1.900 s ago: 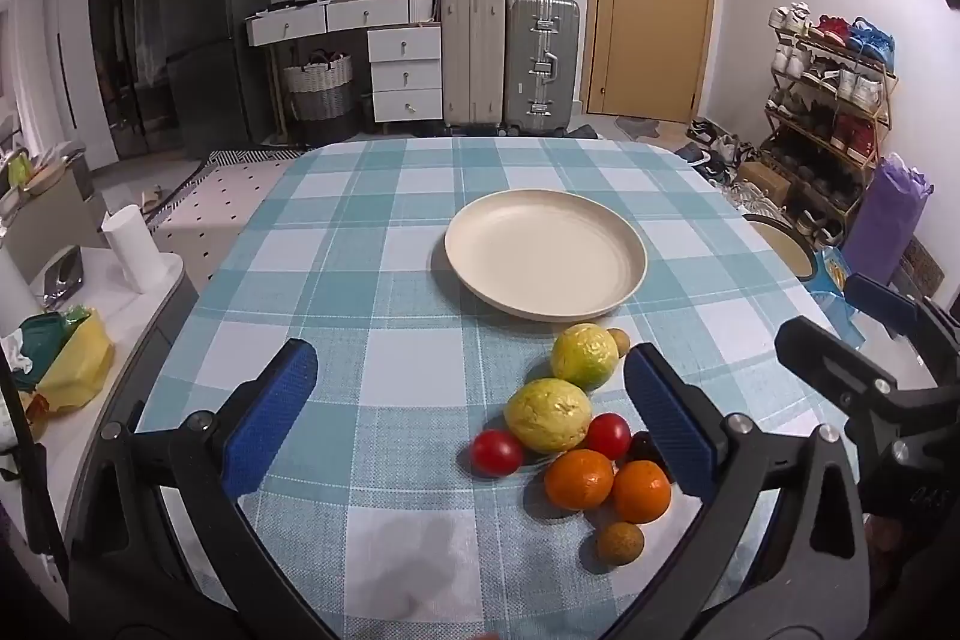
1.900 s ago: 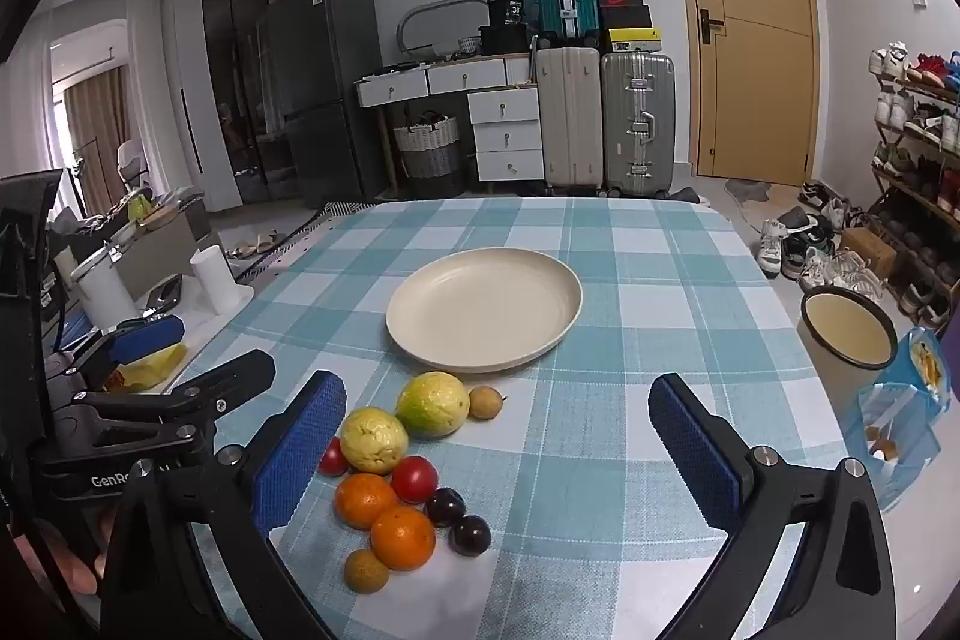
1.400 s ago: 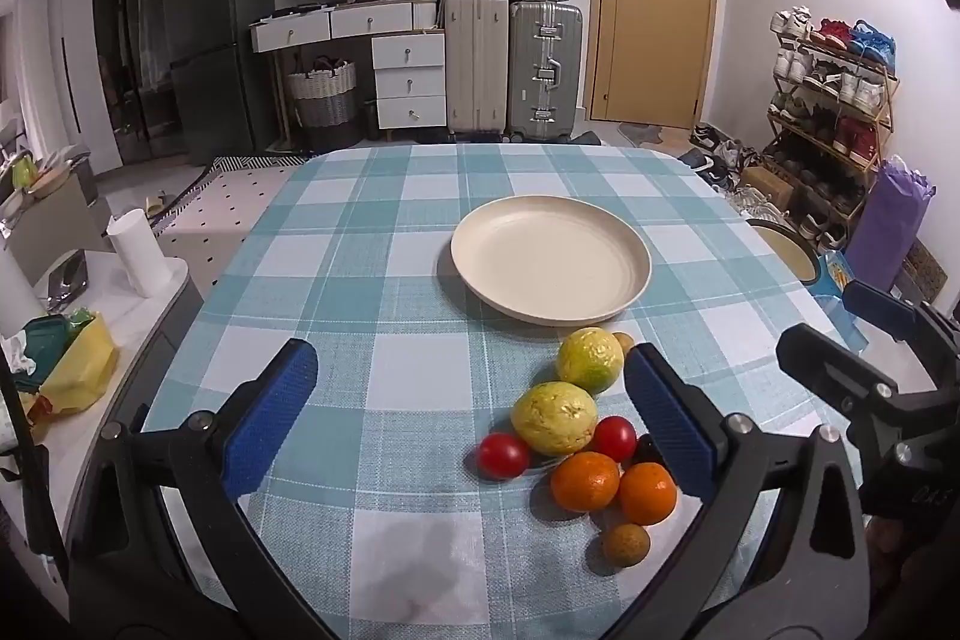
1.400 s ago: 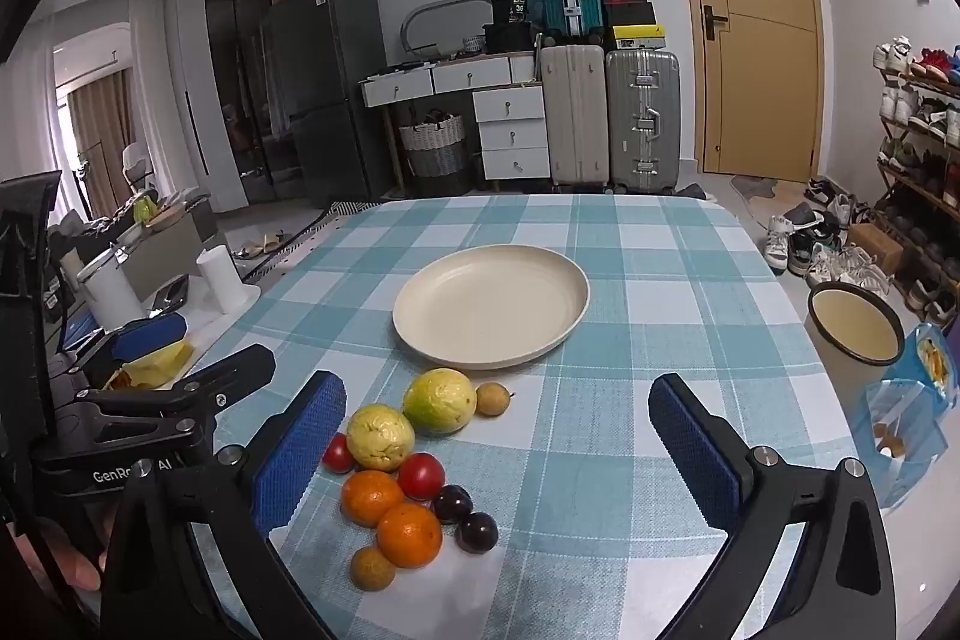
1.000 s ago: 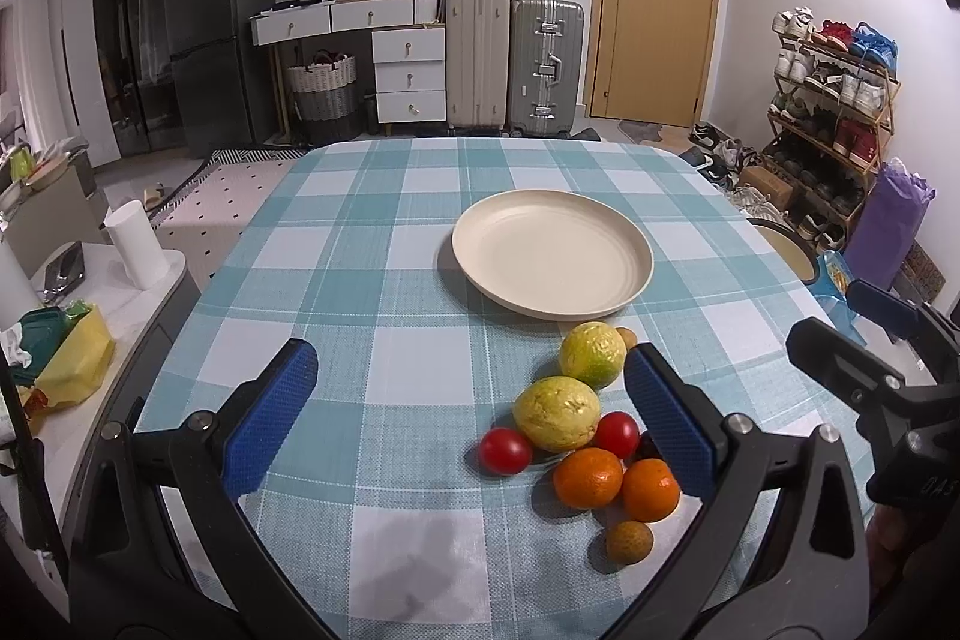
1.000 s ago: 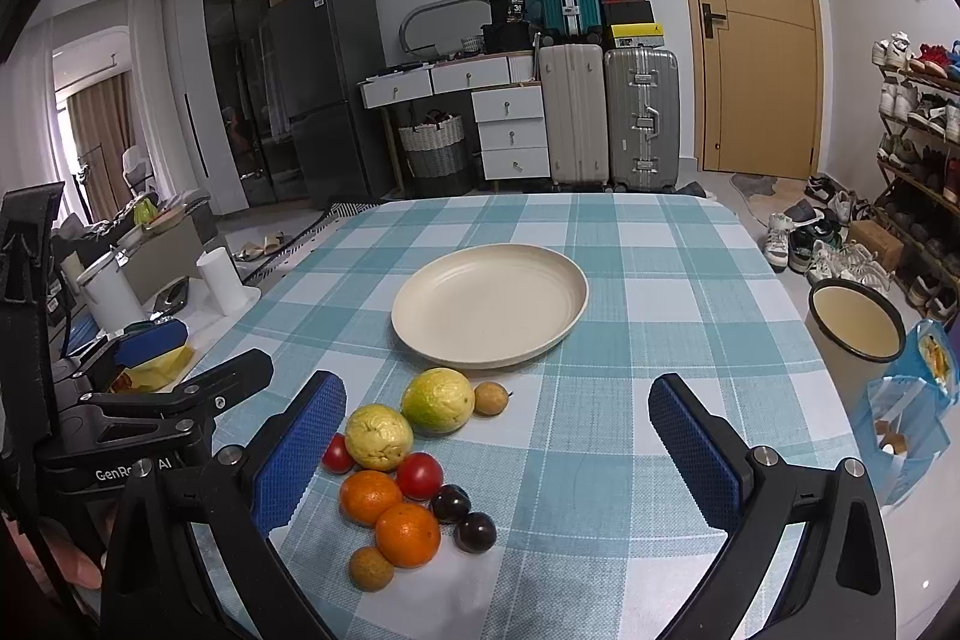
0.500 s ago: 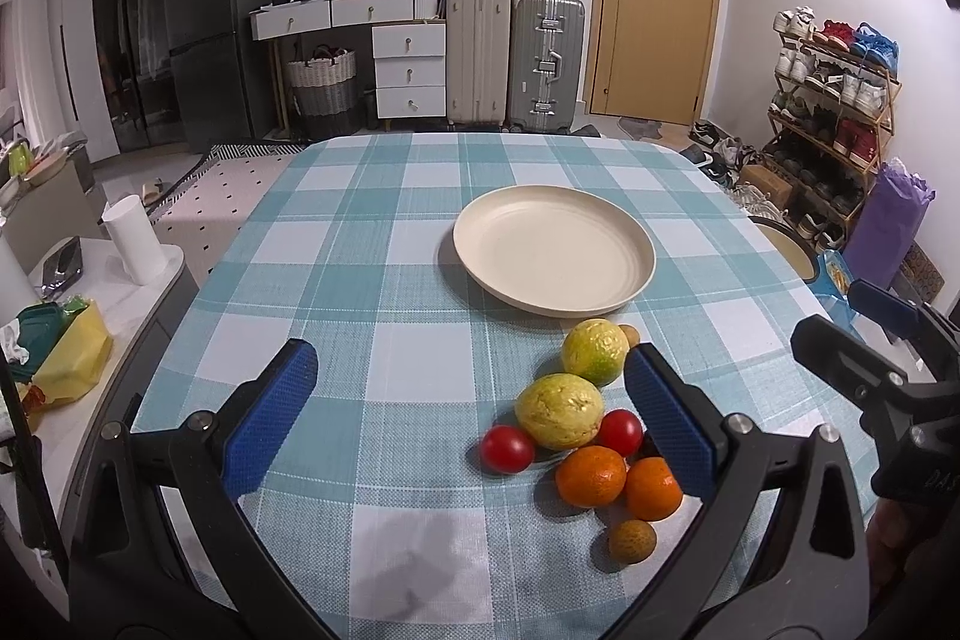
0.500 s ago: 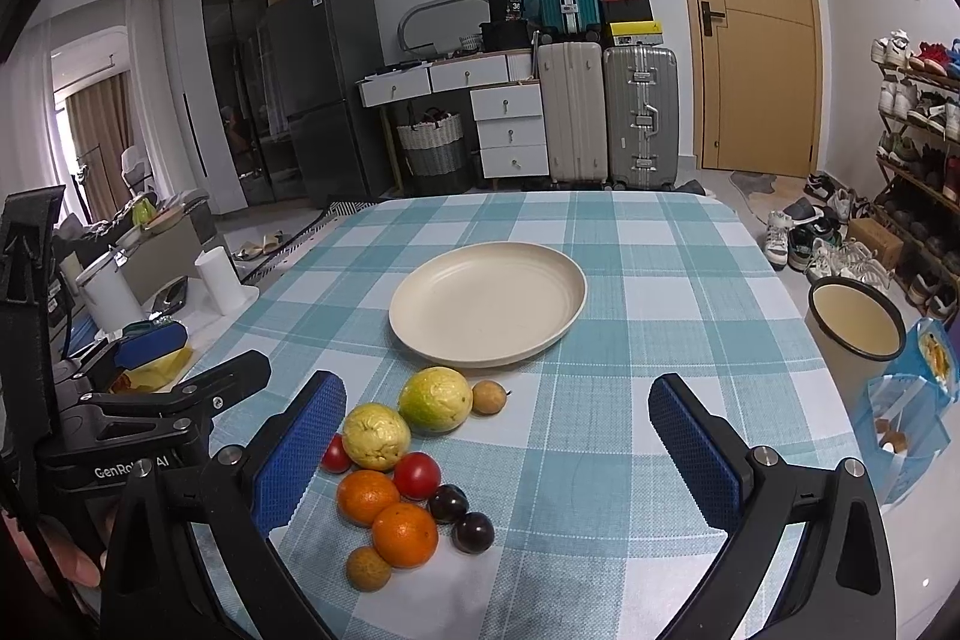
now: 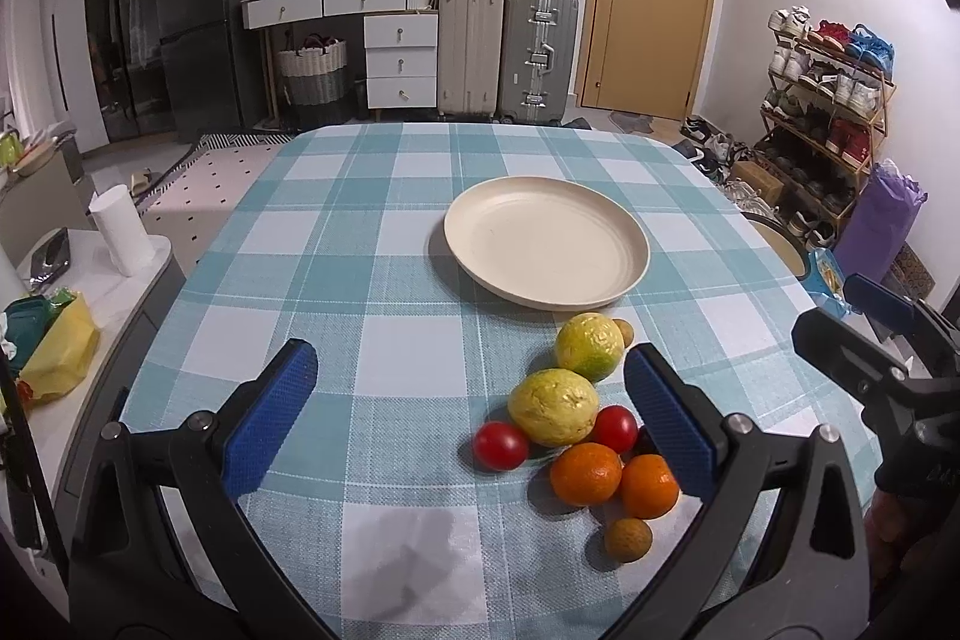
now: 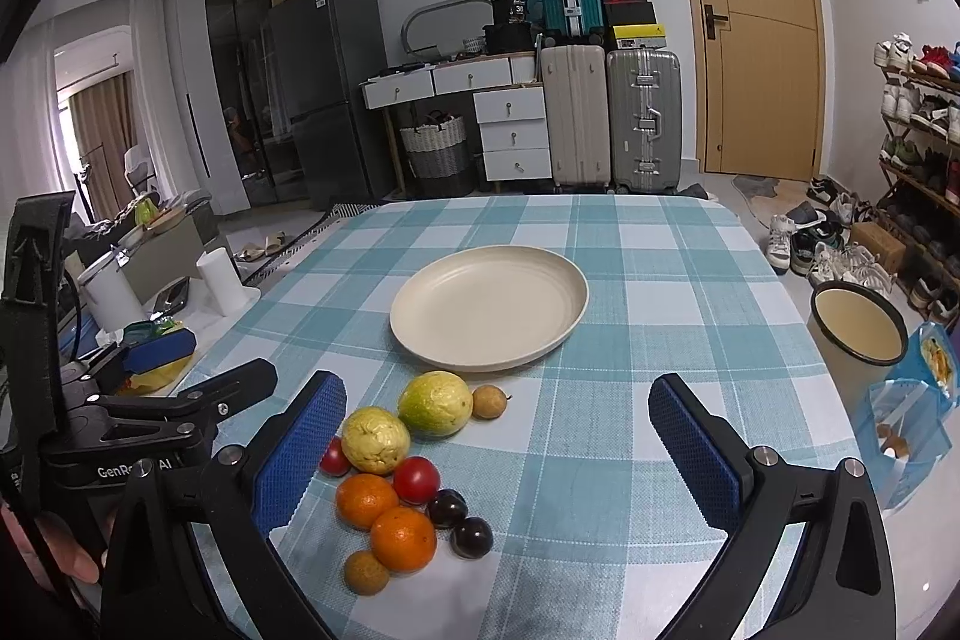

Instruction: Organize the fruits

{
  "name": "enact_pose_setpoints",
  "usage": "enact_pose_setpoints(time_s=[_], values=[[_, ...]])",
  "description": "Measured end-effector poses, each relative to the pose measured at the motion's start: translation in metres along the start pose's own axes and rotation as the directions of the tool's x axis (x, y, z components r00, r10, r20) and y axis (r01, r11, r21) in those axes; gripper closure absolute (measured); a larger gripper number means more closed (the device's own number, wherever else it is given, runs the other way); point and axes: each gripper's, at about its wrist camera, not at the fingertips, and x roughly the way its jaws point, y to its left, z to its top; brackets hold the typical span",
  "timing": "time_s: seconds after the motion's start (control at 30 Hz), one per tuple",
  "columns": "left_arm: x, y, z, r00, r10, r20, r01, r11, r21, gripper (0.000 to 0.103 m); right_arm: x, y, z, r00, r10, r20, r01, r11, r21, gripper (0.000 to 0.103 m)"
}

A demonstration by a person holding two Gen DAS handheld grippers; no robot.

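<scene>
Left wrist view: left tool [image 9: 468,403] and right tool [image 10: 498,436] both spread wide, empty, above the tabletop [image 9: 336,244]. Fruit cluster [image 9: 576,430] lies just short of the bare plate [image 9: 546,241]. Prob. start: nothing plated yet. Next: lower onto one fruit, e.g. orange [image 9: 585,472], w/o nudging neighbours.

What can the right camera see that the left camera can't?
Only the right wrist view shows both dark plums fully; the left gripper's finger covers them in the left view. Only the left wrist view shows the purple bag by the shoe rack. Both show the empty plate, the oranges and both grippers open, left and right.
</scene>
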Motion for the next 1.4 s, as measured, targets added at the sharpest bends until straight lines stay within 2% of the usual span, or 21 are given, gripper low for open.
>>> enact_pose_setpoints(time_s=[0.47,0.7,0.8,1.1,1.33,1.4], values=[[0.021,0.002,0.005,0.997,-0.041,-0.063,0.041,0.999,0.001,0.001,0.010,-0.010,-0.002,1.000,-0.004,-0.024,0.005,1.000,0.029,0.000],[0.042,0.005,0.003,0.990,-0.087,-0.113,0.087,0.996,-0.004,0.001,0.021,-0.018,-0.005,0.999,0.002,-0.049,0.001,0.999,0.055,0.000],[0.055,0.002,0.001,0.979,-0.138,-0.153,0.138,0.990,-0.007,0.001,0.028,-0.022,-0.005,0.998,0.002,-0.061,0.002,0.998,0.061,0.000],[0.094,-0.008,0.000,0.961,-0.161,-0.224,0.167,0.986,0.008,0.002,0.047,-0.034,-0.007,0.995,0.010,-0.097,-0.001,0.996,0.089,0.000],[0.116,-0.007,0.005,0.932,-0.234,-0.278,0.241,0.971,-0.009,0.015,0.059,-0.042,-0.008,0.993,0.015,-0.121,-0.002,0.994,0.110,0.000],[0.121,-0.008,0.006,0.919,-0.257,-0.300,0.267,0.964,-0.007,0.016,0.062,-0.043,-0.007,0.992,0.016,-0.125,-0.002,0.994,0.112,0.000]])
